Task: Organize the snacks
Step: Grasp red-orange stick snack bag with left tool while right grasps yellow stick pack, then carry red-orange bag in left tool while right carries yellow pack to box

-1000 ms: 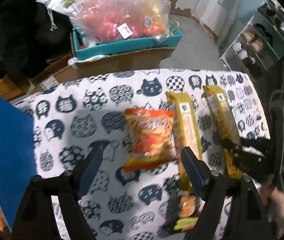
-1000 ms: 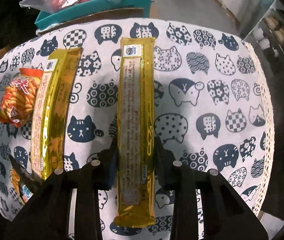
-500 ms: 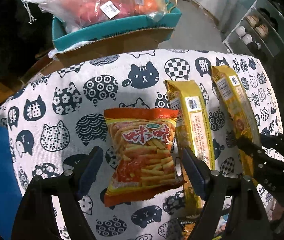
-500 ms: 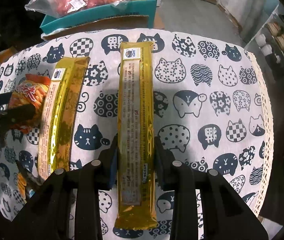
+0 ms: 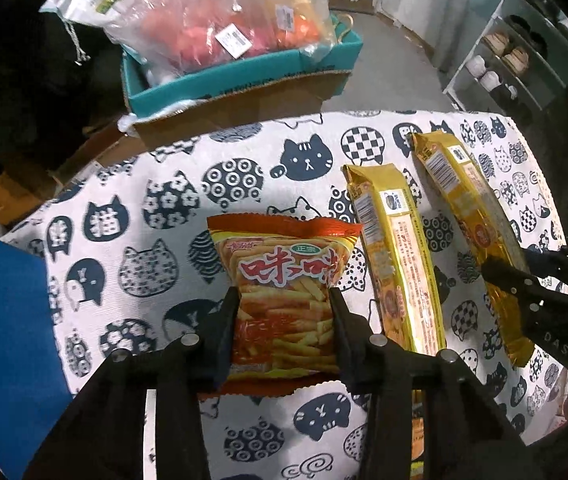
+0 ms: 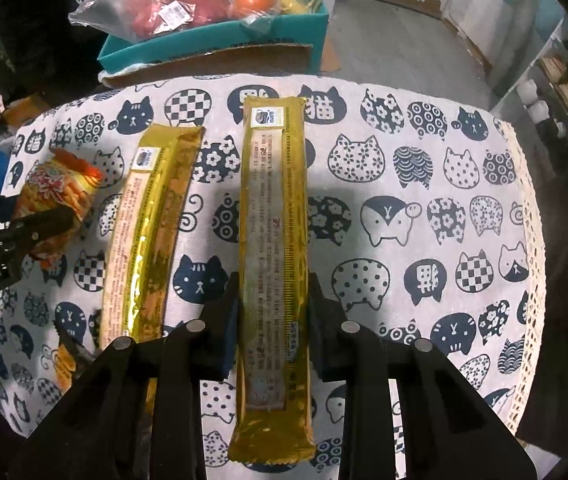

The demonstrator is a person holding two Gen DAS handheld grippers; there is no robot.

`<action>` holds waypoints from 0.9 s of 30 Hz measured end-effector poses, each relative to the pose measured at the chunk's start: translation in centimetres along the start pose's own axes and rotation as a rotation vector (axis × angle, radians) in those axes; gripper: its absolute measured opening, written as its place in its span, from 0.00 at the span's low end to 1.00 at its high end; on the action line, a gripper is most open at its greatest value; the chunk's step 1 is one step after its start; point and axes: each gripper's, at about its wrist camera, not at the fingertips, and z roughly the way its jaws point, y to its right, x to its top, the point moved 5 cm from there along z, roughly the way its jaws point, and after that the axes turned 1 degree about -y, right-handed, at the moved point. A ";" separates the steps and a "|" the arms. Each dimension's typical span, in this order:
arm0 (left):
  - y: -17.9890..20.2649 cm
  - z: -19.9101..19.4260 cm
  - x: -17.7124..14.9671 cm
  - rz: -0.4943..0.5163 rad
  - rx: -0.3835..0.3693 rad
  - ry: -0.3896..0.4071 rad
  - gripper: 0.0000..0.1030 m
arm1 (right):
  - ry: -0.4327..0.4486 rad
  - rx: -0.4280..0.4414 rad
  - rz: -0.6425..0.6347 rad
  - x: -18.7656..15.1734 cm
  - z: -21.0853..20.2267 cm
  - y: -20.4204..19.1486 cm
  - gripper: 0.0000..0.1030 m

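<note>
My left gripper (image 5: 284, 300) is shut on an orange bag of fry-shaped snacks (image 5: 284, 280), gripping its lower half; the bag also shows at the left of the right wrist view (image 6: 58, 196). My right gripper (image 6: 274, 292) is shut on a long gold biscuit pack (image 6: 274, 220), which runs lengthwise between the fingers; in the left wrist view it lies at the far right (image 5: 467, 208). A second gold pack (image 5: 395, 252) lies on the cat-print cloth between the two held packs, also visible in the right wrist view (image 6: 152, 224).
A blue box (image 5: 0, 340) stands at the left table edge. Behind the table a teal carton (image 5: 240, 76) holds a clear bag of red and orange goods (image 5: 224, 20). Another small snack packet (image 6: 66, 360) lies near the front. A shoe rack (image 5: 515, 56) stands far right.
My left gripper moved forward over the orange snack bag and closed on it. My right gripper stays shut on the gold pack, which now appears slightly higher over the cloth.
</note>
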 end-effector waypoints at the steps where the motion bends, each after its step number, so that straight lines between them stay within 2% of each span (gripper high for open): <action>1: -0.1 -0.4 0.0 0.001 0.005 0.008 0.41 | 0.003 0.000 -0.002 0.0 -0.1 -0.1 0.26; 9: -1.2 -4.6 -0.8 0.002 0.042 0.075 0.41 | 0.038 0.010 -0.011 0.2 -2.2 -0.9 0.26; 27: -4.3 -13.4 -4.7 -0.019 0.115 0.209 0.41 | 0.134 0.064 -0.079 0.6 -8.0 -6.5 0.26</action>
